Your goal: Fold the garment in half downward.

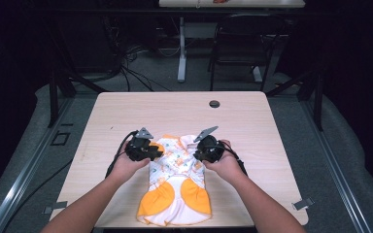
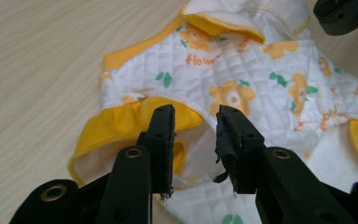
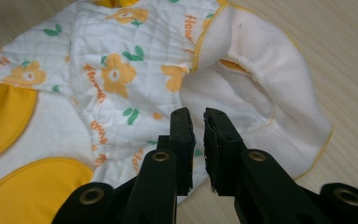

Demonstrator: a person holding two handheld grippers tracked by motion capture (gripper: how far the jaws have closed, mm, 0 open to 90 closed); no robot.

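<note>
A small quilted white garment (image 1: 175, 187) with orange flowers and yellow-orange trim lies on the near half of the wooden table (image 1: 126, 111). My left gripper (image 1: 157, 152) is at the garment's upper left edge and my right gripper (image 1: 197, 154) at its upper right edge, each held in a hand. In the left gripper view the left gripper (image 2: 193, 114) hovers over a yellow ruffled sleeve (image 2: 112, 128), jaws apart with nothing between them. In the right gripper view the right gripper (image 3: 196, 116) stands over the garment (image 3: 112, 70), with a narrow gap between its jaws and no cloth in it.
A round cable hole (image 1: 214, 104) sits in the far part of the table top. Beyond the table stand a dark chair (image 1: 243, 43) and a white desk leg (image 1: 181, 53), with cables on the floor. The right gripper's body (image 2: 345, 16) shows in the left gripper view.
</note>
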